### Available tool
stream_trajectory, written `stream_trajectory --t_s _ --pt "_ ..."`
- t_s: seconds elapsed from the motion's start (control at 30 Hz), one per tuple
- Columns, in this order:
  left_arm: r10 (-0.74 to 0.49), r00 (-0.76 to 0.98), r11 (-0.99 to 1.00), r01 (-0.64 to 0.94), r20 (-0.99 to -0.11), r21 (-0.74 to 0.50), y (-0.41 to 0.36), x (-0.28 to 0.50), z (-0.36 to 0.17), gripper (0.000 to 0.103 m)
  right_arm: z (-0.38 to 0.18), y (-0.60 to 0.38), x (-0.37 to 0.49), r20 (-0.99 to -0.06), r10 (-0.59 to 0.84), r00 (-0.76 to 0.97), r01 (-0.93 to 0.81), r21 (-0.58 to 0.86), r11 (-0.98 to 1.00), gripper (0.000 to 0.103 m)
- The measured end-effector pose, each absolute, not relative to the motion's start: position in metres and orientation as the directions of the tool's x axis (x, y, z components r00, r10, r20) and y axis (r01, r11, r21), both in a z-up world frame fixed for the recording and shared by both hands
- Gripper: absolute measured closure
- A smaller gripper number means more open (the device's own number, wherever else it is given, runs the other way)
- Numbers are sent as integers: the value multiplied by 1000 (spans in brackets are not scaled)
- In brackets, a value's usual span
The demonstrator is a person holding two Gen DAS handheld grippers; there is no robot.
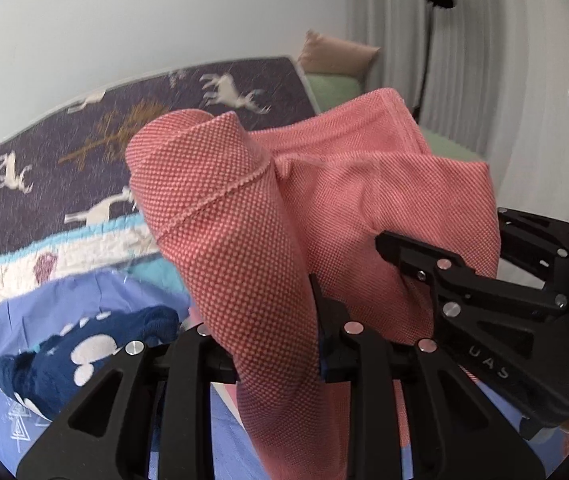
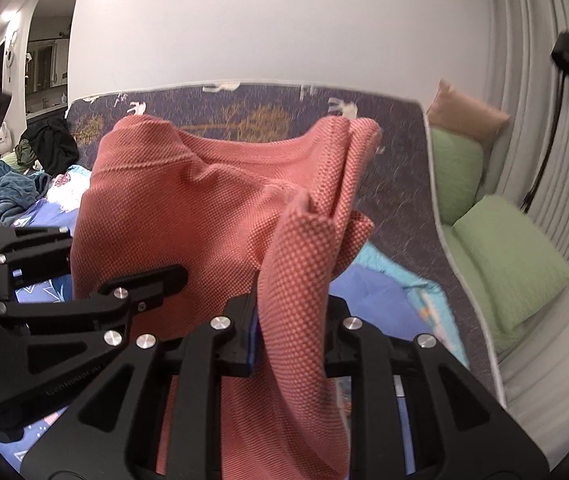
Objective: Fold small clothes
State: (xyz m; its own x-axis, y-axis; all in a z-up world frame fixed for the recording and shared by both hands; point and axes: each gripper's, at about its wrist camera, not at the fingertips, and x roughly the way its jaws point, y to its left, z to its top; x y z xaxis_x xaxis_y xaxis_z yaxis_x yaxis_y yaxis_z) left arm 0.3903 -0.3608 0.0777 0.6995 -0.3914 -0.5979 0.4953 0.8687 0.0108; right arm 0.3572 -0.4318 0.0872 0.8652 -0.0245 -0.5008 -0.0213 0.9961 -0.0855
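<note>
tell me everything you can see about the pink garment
The pink garment is a small knit piece with a fine pink-and-white dotted weave, stitched hems and a ribbed edge band. It looks soft and limp. It hangs bunched and draped above the bed, not lying flat. Folds of it run between the fingers of both the left tool and the right tool, with cloth spilling up and forward over them. Its exact type is unclear.

"UAS" on right gripper (image 1: 380, 245)
</note>
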Motion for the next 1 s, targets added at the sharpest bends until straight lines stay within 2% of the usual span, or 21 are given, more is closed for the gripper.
stream_trajectory --t_s 0.03,0.07,0.13,0.17,0.2,0.27,0.37,0.5,0.57,0.67,0.73,0.77,0.83,0.87,1.0 --pt "-368 694 879 476 -619 11 -360 401 66 69 78 -435 369 -525 -29 851 -15 -80 997 69" --pt "-341 686 891 455 -643 12 -360 410 53 60 71 -437 379 -537 -64 841 16 -94 995 65" --pt "-258 684 913 404 -682 60 -359 424 27 52 55 -443 391 -547 -161 822 106 -130 986 65" --pt "-227 681 913 398 -696 91 -360 427 16 48 47 -447 394 -563 -163 810 121 -112 986 65" --pt "-210 669 903 412 -713 121 -361 427 3 47 40 -451 394 -580 -148 801 125 -80 989 66" --pt "-202 657 882 444 -726 157 -362 422 -13 46 22 -456 388 -608 -87 789 105 -6 994 77" --pt "-189 700 863 453 -689 224 -365 405 -24 40 -5 -453 375 -641 -51 766 72 6 997 83" --pt "-181 733 860 442 -655 256 -365 384 -34 40 -47 -446 366 -711 -83 698 80 -38 996 85" --pt "-173 748 852 440 -641 284 -367 378 -36 40 -57 -441 352 -681 -119 722 88 -81 993 85" --pt "-180 735 860 440 -654 258 -363 377 -33 40 -58 -429 343 -678 -176 714 116 -132 984 84" --pt "-192 722 873 435 -665 219 -357 376 -27 36 -54 -428 340 -688 -198 698 146 -133 980 80" --pt "-196 722 881 426 -664 203 -352 373 -26 33 -52 -430 337 -692 -201 693 162 -121 979 69" --pt "-226 719 890 427 -657 160 -342 365 -19 30 -41 -433 324 -692 -189 697 202 -64 977 57" --pt "-241 716 891 430 -655 143 -337 360 -16 24 -37 -434 319 -687 -183 703 210 -44 977 58" --pt "-316 737 879 464 -597 107 -318 316 2 19 -15 -424 275 -638 -180 749 221 -15 975 54"
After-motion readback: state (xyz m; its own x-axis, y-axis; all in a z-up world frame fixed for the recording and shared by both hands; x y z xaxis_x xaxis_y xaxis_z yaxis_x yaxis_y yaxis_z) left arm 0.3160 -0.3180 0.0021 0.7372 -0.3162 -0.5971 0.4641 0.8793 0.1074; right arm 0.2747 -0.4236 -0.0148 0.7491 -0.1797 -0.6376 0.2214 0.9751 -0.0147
